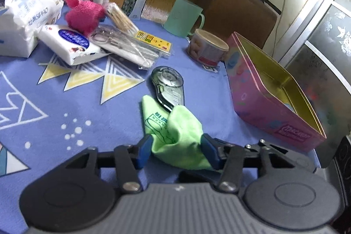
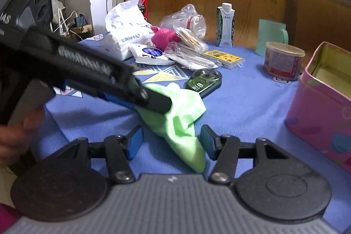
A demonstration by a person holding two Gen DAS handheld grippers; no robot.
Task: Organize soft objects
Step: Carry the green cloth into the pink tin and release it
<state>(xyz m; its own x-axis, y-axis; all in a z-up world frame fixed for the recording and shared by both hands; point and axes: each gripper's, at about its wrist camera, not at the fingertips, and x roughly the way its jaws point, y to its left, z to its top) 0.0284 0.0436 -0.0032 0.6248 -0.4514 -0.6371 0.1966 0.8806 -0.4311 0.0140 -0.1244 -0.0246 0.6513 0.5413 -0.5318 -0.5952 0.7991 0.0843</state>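
Green microfibre cloth (image 1: 175, 135) lies bunched on the blue patterned surface (image 1: 65, 113), its far edge draped over a correction-tape dispenser (image 1: 167, 84). The left claw (image 1: 176, 151) has the cloth between its blue pads, which touch it on both sides, pinching it. The right claw (image 2: 171, 143) stands spread, a trailing tip of the cloth lying between its pads without either pressing on it. An open pink tin (image 1: 269, 98) sits just to the right; a pink knitted toy (image 1: 82, 14) rests among packets at the far side.
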